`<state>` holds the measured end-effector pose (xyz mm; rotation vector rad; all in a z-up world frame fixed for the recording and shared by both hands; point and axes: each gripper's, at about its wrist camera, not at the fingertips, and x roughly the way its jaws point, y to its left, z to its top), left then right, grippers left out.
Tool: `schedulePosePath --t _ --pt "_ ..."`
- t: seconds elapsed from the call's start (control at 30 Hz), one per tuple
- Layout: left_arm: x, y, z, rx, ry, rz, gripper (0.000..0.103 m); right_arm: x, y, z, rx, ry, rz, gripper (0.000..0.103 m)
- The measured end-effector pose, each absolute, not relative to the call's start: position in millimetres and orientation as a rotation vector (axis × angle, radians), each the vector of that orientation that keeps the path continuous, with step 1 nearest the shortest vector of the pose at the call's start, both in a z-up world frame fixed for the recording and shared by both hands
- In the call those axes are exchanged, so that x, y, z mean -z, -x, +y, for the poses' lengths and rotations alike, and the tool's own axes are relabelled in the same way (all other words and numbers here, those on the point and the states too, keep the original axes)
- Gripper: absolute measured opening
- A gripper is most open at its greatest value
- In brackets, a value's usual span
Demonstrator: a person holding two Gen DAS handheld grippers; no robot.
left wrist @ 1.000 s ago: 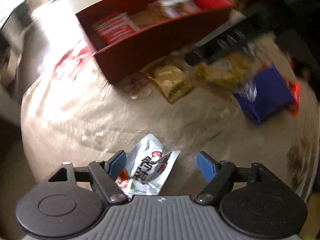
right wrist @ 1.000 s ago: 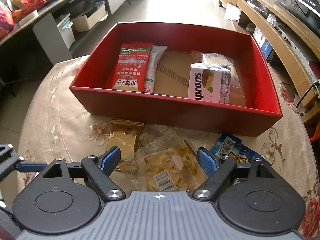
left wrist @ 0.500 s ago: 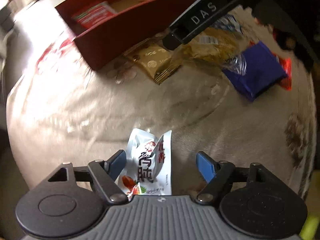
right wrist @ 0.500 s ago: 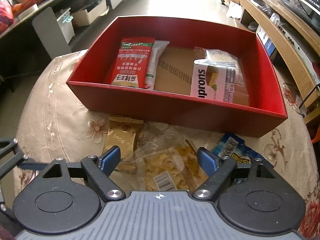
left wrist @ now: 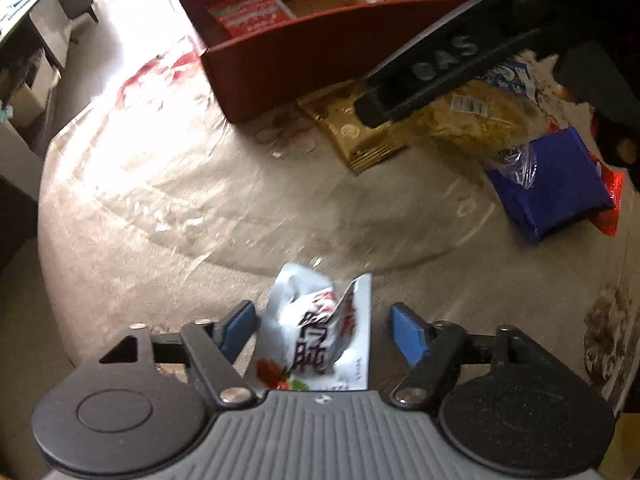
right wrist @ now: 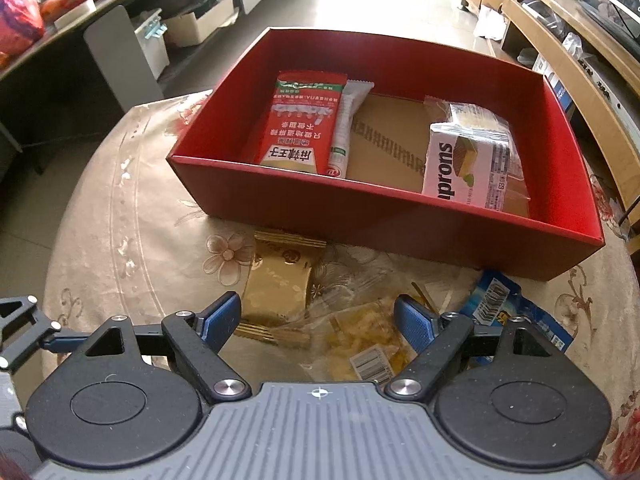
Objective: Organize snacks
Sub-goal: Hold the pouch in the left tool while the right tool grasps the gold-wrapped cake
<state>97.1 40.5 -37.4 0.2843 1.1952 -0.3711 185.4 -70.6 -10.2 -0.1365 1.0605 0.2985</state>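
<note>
A red box (right wrist: 376, 216) on the round table holds a red packet (right wrist: 302, 124), a white stick pack (right wrist: 348, 128) and a white wafer pack (right wrist: 464, 160); it also shows in the left wrist view (left wrist: 304, 48). My left gripper (left wrist: 320, 330) is open around a crumpled silver snack packet (left wrist: 320, 336) lying between its fingers. My right gripper (right wrist: 318, 316) is open just above a clear bag of yellow snacks (right wrist: 368, 340), beside a gold packet (right wrist: 280, 280) and a blue packet (right wrist: 516, 312). The right gripper's arm (left wrist: 452, 64) crosses the left wrist view.
A blue box (left wrist: 552, 188) and a red wrapper (left wrist: 610, 200) lie at the table's right side. The tablecloth (left wrist: 200, 184) is beige with flowers. Shelves (right wrist: 560, 40) and a counter (right wrist: 60, 20) stand beyond the table.
My left gripper has moved closer over the silver packet, its jaws still open. The right gripper has edged forward and slightly left above the clear bag, toward the box.
</note>
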Motion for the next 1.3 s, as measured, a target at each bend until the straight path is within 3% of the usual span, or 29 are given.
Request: schedulePosePath --t 0.03,0.2,0.57,0.73,0.9,1.0,1.07,1.3 --pt "36.1 -95.3 38.1 0.376 -0.278 1.193 0.054 10.2 -186.1 -71.2 -0.295 0.136 1.059 0.088" --pt "34.4 -86.3 38.0 0.314 -0.199 1.176 0.050 13.6 -194.1 -82.5 -0.248 0.111 1.067 0.088" --pt "21.6 -90.9 62.8 0.250 -0.022 1.174 0.050 8.8 -203.9 -66.8 -0.269 0.069 1.018 0.086" --pt "25.0 -96.8 64.6 0.252 0.013 1.187 0.050 30.0 -212.2 -43.4 -0.294 0.114 1.082 0.074" --pt "27.6 -101.1 70.9 0.215 0.036 1.200 0.050 40.5 -210.6 -27.5 -0.265 0.198 1.072 0.078" --pt "29.8 -102.6 72.3 0.194 0.037 1.204 0.050 38.5 -206.8 -26.2 -0.277 0.209 1.061 0.067" --pt "30.2 -103.5 74.1 0.189 0.042 1.205 0.050 35.1 -202.0 -25.5 -0.291 0.233 1.053 0.048" --pt "24.9 -101.8 74.5 0.162 0.033 1.178 0.050 23.8 -189.2 -38.7 -0.326 0.194 1.057 0.046"
